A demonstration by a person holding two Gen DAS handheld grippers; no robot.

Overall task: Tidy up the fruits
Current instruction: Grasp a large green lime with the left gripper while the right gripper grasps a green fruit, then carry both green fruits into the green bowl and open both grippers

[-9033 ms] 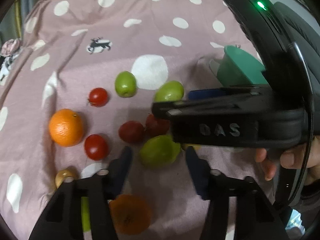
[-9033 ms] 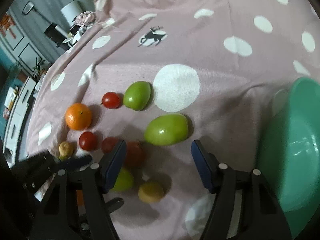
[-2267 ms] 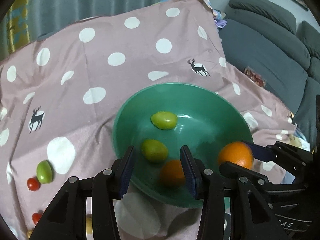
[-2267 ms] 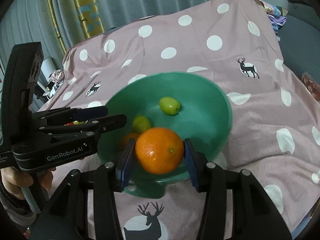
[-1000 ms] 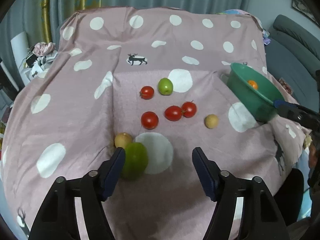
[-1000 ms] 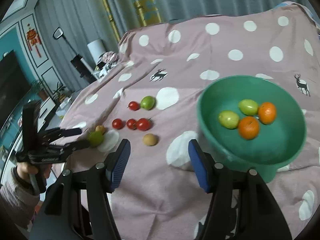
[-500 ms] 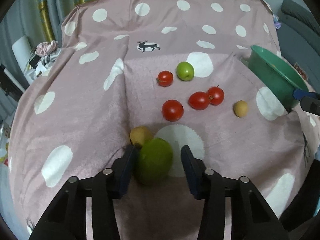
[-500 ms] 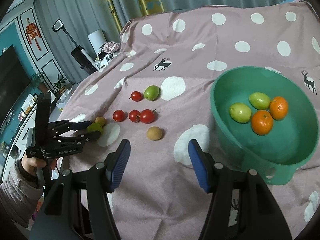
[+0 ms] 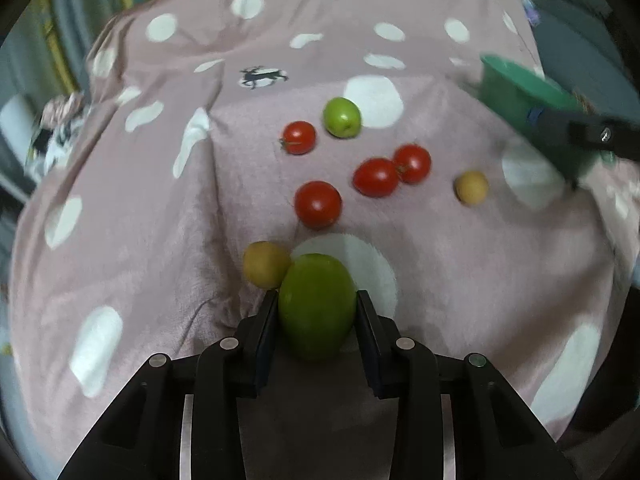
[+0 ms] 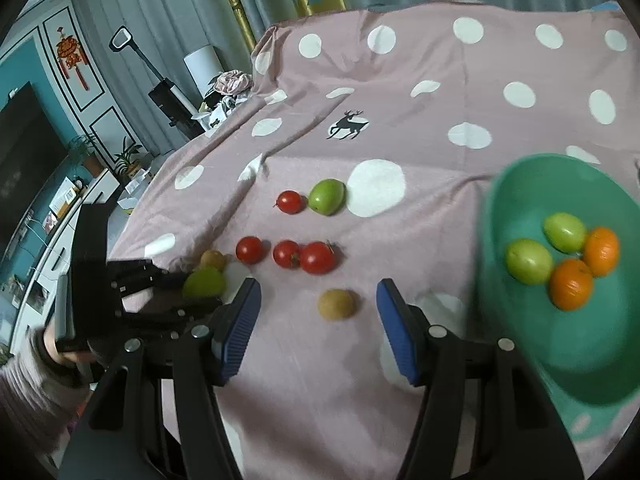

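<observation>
Yellow fruit (image 9: 266, 264) against gripped green fruit (image 9: 317, 306)

2 downward wrist views, shared tomatoes (image 9: 318, 204)

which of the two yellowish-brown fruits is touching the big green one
The yellowish-brown fruit just left of the left gripper touches the big green fruit. The other one lies alone near the green bowl.

Polka-dot cloth (image 10: 460, 80) (pink), tomatoes (image 9: 318, 204), bowl (image 10: 600, 340)
</observation>
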